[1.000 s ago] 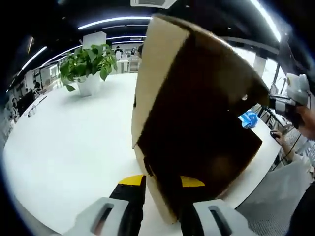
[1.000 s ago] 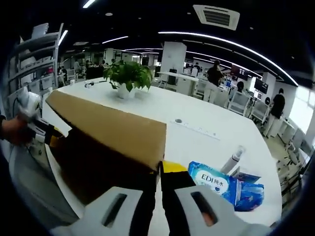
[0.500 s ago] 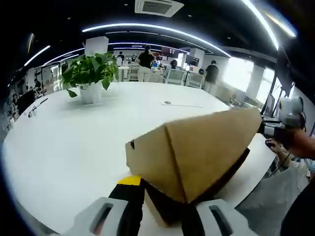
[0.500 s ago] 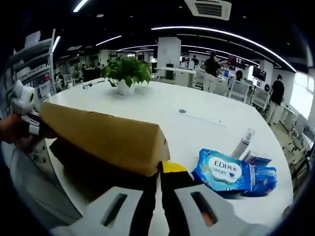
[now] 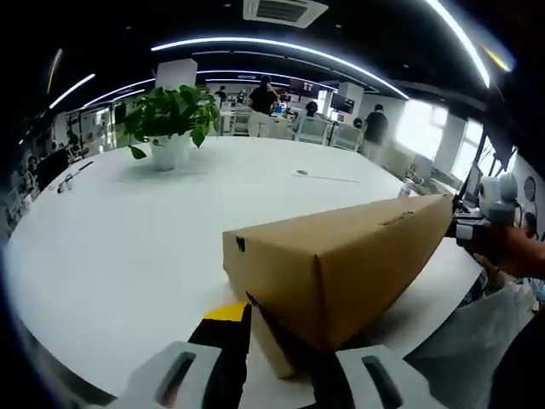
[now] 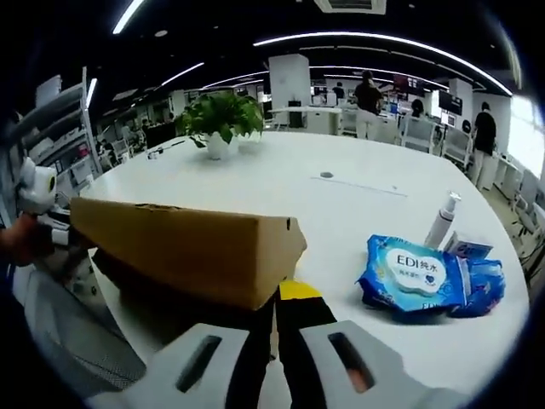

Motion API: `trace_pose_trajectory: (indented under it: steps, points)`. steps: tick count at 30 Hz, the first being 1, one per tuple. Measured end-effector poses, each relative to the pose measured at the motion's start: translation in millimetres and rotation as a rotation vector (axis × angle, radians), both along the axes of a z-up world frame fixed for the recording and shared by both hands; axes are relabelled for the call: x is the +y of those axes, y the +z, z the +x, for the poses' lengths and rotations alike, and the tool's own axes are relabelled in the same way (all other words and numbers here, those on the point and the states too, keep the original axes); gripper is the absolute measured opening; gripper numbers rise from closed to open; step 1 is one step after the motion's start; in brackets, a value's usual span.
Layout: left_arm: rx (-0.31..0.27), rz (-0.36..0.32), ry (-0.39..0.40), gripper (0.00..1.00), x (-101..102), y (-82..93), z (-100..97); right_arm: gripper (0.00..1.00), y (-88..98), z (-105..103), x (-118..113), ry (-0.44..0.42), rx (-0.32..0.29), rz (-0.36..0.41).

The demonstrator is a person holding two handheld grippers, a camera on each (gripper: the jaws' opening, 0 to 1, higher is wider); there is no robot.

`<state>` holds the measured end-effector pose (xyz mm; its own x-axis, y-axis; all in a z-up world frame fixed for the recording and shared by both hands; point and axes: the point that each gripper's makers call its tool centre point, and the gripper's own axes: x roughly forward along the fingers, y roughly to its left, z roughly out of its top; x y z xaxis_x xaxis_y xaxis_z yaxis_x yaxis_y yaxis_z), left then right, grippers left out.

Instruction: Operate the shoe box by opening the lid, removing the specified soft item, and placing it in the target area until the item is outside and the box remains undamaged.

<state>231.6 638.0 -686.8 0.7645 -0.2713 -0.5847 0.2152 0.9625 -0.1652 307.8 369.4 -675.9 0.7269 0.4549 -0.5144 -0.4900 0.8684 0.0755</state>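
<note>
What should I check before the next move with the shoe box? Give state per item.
1. Left hand-held gripper clamped on the shoe box edge: ok.
2. Right hand-held gripper clamped on the opposite end of the box: ok.
3. Lid closed over the box: ok, no gap visible.
4. Cardboard free of tears: ok on the faces shown.
5. Wipes pack apart from the box on the white table: ok.
6. Contents still inside the box: cannot tell.

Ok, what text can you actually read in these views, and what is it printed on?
"EDI" followed by two Chinese characters, roughly "纯水": white oval label on the blue wet wipes pack.
Small blue packet behind it: print too small to read.
Pump bottle: no legible label.
Cardboard shoe box: no readable print.
</note>
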Motion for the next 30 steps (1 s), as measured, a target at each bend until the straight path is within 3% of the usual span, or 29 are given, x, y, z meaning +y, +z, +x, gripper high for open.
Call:
trace_pose_trajectory:
  steps: [14, 30]
  points:
    - [0.041, 0.004, 0.006, 0.27, 5.6, -14.7, -17.3, 0.0, -20.2, -13.3, -1.1, -0.015, 0.045, 0.021]
    - [0.057, -0.01, 0.006, 0.27, 6.4, -18.4, -25.6, 0.0, -18.0, -19.8, -8.1, -0.086, 0.043, 0.074]
